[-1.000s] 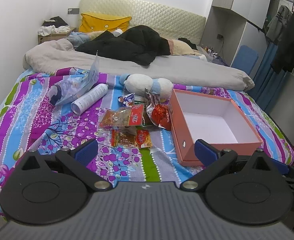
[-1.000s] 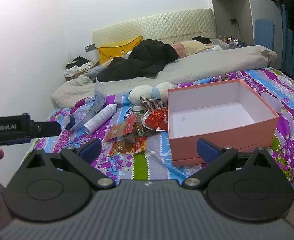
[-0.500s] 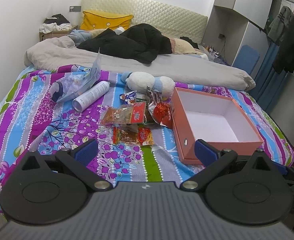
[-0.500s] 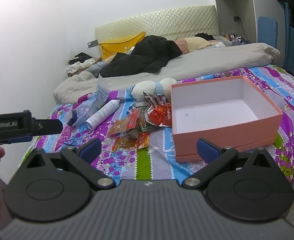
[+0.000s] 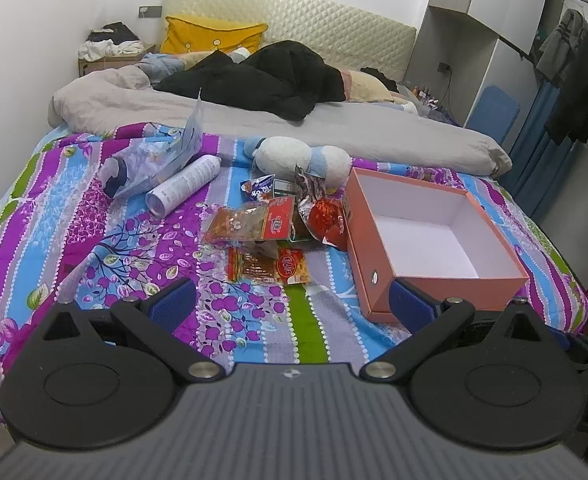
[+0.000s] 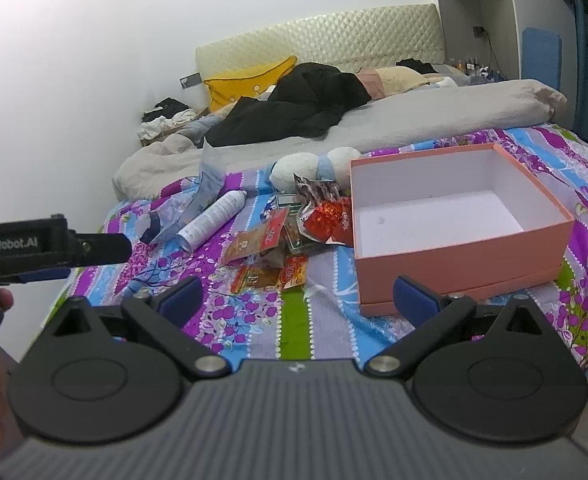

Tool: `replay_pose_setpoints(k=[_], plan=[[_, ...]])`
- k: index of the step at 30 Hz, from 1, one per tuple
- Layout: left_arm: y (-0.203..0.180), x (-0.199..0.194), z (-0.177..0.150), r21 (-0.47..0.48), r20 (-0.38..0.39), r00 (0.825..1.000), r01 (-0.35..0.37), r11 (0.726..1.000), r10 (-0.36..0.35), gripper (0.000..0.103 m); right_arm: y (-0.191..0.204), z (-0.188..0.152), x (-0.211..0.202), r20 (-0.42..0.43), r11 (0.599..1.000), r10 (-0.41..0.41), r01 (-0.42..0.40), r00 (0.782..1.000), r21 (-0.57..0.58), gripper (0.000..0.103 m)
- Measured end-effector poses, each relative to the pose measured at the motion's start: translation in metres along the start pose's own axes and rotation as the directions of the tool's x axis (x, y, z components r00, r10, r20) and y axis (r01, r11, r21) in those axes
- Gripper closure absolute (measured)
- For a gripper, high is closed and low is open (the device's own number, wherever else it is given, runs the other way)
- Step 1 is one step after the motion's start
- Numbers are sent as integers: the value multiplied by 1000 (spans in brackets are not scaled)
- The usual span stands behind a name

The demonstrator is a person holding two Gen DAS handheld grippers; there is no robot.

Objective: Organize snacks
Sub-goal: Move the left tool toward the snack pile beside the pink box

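Observation:
A pile of snack packets (image 5: 277, 232) lies on the flowered bedspread, left of an open, empty pink box (image 5: 438, 276); a flat orange packet (image 5: 269, 266) lies nearest. The pile (image 6: 281, 240) and the box (image 6: 454, 252) also show in the right wrist view. My left gripper (image 5: 291, 306) is open and empty, above the near edge of the bed, short of the packets. My right gripper (image 6: 298, 298) is open and empty, also short of the pile. The left gripper's body (image 6: 33, 246) shows at the left of the right wrist view.
A white spray can (image 5: 183, 190), a clear bag with a dark-capped item (image 5: 145, 164) and a white plush toy (image 5: 300, 158) lie behind the snacks. A grey duvet (image 5: 253, 120), black clothes and a yellow pillow fill the far bed. Wardrobe at right.
Both grippers have moved slightly forward toward the bed; the snacks and box look a little closer. Neither gripper's opening has changed.

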State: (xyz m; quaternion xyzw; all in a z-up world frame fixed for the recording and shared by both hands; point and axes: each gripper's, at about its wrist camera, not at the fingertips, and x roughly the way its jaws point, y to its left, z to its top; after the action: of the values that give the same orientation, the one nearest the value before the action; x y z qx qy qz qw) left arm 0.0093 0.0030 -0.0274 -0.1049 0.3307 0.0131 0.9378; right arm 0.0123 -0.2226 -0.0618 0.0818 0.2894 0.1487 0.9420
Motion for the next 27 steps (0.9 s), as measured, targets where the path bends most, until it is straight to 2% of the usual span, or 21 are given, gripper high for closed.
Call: replay_pose_setpoints(k=[8, 15, 22, 27], plan=[[4, 10, 1, -1, -25, 1000, -4, 1000, 4, 0, 0, -2, 8, -21, 1000, 24, -23, 999, 15, 0], [7, 26, 0, 3, -63, 998, -3, 1000, 3, 0, -1, -6, 17, -42, 1000, 14, -13, 999, 20, 0], [11, 45, 5, 6, -85, 996, 6, 1000, -5, 0, -3, -7, 30, -77, 998, 50, -47, 996, 38, 0], [12, 52, 8, 18, -85, 996, 9, 1000, -7, 0, -3, -9, 37, -89, 998, 37, -32, 995, 50, 0]])
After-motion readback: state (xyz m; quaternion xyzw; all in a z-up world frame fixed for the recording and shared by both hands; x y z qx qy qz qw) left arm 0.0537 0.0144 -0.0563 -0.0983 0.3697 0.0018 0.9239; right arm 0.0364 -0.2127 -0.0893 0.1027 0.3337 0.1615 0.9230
